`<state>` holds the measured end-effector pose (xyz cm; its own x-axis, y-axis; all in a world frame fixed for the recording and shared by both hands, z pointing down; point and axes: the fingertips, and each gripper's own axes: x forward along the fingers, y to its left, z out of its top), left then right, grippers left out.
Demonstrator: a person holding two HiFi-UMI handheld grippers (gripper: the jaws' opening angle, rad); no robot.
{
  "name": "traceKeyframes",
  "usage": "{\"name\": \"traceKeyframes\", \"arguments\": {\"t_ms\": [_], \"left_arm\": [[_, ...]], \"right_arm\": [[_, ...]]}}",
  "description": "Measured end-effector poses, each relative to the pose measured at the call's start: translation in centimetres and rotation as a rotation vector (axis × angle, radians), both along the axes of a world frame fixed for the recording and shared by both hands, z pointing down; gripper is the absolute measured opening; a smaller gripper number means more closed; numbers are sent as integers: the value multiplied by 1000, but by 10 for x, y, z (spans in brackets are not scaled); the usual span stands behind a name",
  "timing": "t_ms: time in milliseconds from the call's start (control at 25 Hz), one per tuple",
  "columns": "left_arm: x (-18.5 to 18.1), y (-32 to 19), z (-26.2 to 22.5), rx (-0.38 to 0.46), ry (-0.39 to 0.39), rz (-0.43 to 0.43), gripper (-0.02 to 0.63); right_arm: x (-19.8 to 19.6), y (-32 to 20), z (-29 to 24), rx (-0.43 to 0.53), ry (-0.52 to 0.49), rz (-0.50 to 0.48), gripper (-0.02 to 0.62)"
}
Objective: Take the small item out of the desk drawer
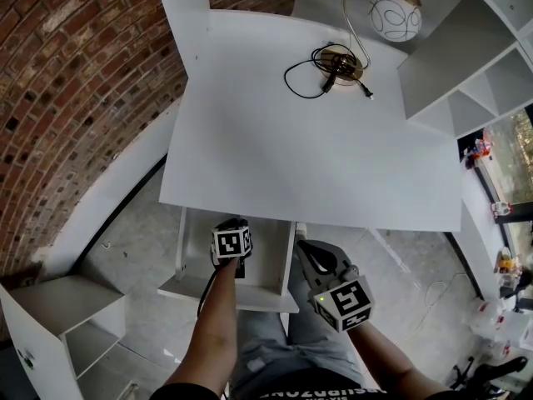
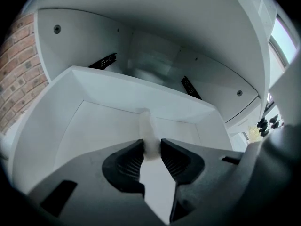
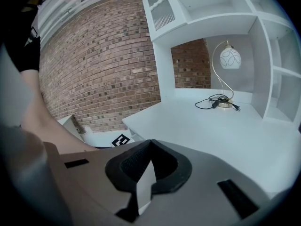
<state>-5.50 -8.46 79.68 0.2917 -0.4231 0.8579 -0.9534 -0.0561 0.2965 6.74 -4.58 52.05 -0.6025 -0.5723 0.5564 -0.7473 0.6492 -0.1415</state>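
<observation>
the grasp step is in hand. the left gripper [image 2: 151, 147] reaches down into the open drawer [image 2: 94, 126], which is pulled out from under the front edge of the white surface [image 1: 316, 157]. its fingers [image 2: 128, 163] pinch the small item [image 2: 146, 128], a pale, slim piece standing between the ribbed pads with its far end poking past them. the item is blurred, so what it is cannot be told, and the fingers hide whether its lower end rests on the drawer floor. in the head view this gripper sits low inside the drawer with its marker cube facing up.

the right gripper [image 1: 306, 252] hangs apart, just beside the drawer's right wall and over the person's lap. its fingers are pressed together with nothing between them. it points out over the surface towards the lamp [image 3: 229, 58] and its cord [image 3: 211, 102].

judging from this, the item is caught but not yet out of the drawer. the next move calls for a straight lift with the pinch kept firm on so narrow a piece. it must clear the drawer's front wall and the overhanging edge of the surface before being carried away. a slip from the pads is the likely risk.
</observation>
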Motion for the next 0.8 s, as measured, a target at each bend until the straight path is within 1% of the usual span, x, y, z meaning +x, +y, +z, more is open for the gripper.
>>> {"name": "traceKeyframes", "arguments": {"t_ms": [520, 800], "left_arm": [[0, 9, -18, 10, 25, 11, 118], [-2, 17, -25, 6, 17, 46, 118]], "right_arm": [[-3, 7, -8, 5, 1, -9, -2], [-11, 8, -16, 18, -2, -23, -2]]}}
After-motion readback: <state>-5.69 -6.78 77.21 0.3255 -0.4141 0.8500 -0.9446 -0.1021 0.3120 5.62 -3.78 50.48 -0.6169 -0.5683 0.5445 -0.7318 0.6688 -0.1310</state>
